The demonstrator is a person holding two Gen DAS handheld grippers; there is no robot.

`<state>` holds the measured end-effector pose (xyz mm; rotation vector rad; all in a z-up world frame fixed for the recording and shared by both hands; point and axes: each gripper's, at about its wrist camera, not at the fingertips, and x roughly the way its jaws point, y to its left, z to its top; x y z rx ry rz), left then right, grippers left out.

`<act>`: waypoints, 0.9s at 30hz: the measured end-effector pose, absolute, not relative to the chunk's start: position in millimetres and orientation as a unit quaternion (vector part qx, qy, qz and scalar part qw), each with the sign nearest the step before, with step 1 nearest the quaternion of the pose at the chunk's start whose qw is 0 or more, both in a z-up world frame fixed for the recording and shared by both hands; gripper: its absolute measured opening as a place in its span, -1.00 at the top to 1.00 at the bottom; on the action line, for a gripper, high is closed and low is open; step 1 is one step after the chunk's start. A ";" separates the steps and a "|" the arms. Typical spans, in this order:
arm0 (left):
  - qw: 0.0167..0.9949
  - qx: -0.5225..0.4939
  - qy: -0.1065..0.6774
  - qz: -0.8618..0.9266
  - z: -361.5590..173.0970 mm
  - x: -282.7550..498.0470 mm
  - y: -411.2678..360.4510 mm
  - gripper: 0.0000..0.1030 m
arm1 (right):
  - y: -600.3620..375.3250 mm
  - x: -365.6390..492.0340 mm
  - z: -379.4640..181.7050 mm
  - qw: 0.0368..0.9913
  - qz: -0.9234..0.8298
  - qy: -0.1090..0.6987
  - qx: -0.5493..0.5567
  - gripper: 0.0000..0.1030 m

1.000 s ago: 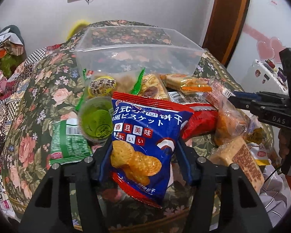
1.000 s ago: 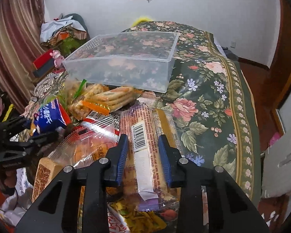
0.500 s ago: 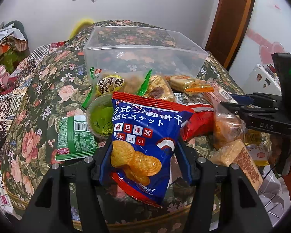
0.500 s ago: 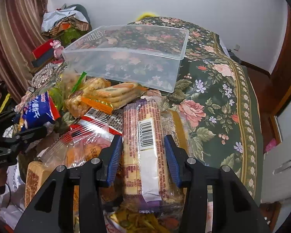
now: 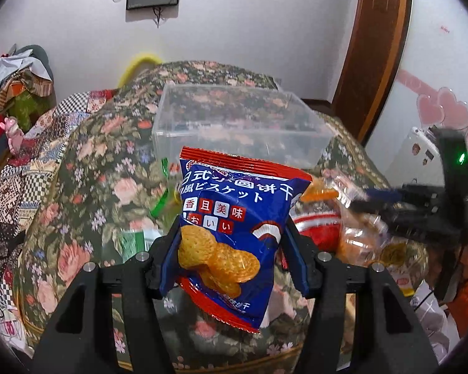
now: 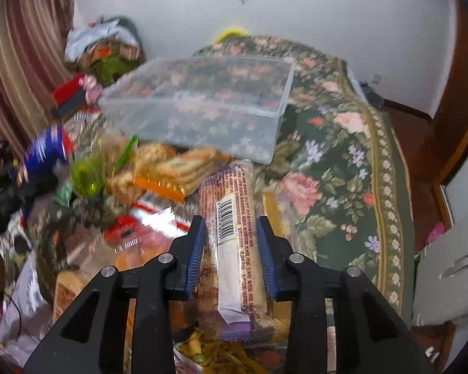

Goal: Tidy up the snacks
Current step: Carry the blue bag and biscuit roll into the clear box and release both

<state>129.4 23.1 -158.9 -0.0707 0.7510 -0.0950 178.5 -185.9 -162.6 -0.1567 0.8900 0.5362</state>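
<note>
Jaws: left gripper [image 5: 232, 254] clamps biscuit bag [image 5: 234, 224]; right gripper [image 6: 231, 247] closing on wafer pack [image 6: 234, 249]. Step: pickup. Next: carry both to bin [image 5: 243, 131] at 12 o'clock, release.

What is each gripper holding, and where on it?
Left gripper: blue biscuit bag, pinched across its lower half, at the side edges. Right gripper: jaws closing on the long barcoded cracker pack, mid-length, at its long sides.
</note>
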 end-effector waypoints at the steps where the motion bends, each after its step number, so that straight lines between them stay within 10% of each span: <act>1: 0.929 -0.036 0.365 -0.046 -157.6 129.7 23.1 -0.13 | -183.9 178.6 -165.8 0.863 0.253 0.429 -0.083 0.31; 27: 0.945 -0.033 0.324 -0.027 -117.8 177.9 32.3 -0.13 | -187.0 192.5 -108.6 0.896 0.264 0.353 -0.045 0.17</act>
